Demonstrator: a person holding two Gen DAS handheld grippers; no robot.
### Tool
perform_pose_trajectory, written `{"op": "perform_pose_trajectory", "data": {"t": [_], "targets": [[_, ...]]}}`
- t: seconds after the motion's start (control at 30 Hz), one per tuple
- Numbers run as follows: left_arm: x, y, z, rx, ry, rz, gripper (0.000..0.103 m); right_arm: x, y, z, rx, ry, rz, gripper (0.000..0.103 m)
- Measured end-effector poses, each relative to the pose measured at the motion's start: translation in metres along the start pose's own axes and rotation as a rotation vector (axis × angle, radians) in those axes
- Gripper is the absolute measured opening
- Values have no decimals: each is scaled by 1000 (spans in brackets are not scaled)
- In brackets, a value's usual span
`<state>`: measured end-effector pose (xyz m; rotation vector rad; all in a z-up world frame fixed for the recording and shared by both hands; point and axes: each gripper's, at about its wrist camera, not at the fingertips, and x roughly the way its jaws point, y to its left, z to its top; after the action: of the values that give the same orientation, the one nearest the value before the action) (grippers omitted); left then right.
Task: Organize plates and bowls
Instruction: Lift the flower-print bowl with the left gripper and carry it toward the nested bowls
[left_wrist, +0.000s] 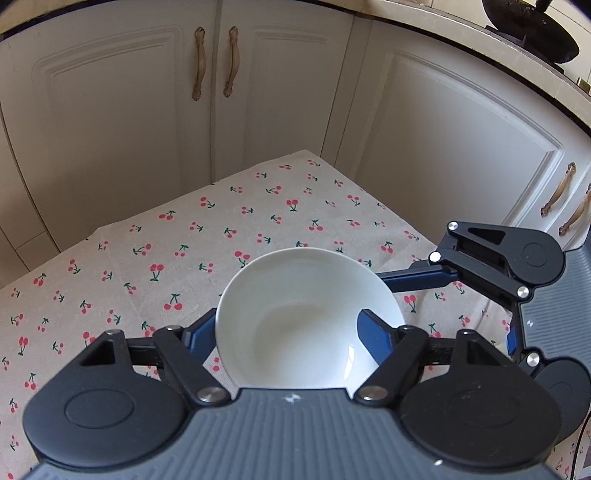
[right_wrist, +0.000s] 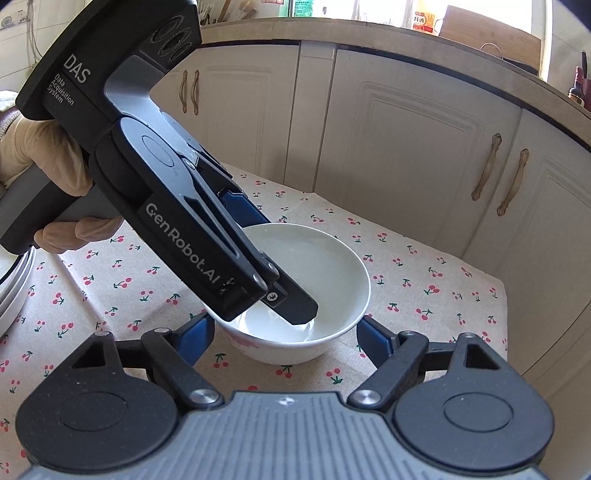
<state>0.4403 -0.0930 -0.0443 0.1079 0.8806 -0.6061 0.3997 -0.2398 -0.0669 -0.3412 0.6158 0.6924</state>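
- While a gloved hand tilts it downward, the left gripper clamps the bowl wall on the cloth.
- Right gripper straddles the bowl; contact unclear.
- Lettering: "DAS", "GenRobot.AI".

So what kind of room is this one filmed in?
Most likely a home kitchen: cream cabinet doors under a countertop, a dark pan, bottles by the window, and a white bowl on a cherry-print tablecloth.
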Motion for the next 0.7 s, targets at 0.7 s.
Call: {"op": "perform_pose_trajectory", "data": {"t": [0.7], "targets": [[-75, -50, -24, 17, -26, -16, 78, -86, 48, -6, -3, 21, -15, 87]]}}
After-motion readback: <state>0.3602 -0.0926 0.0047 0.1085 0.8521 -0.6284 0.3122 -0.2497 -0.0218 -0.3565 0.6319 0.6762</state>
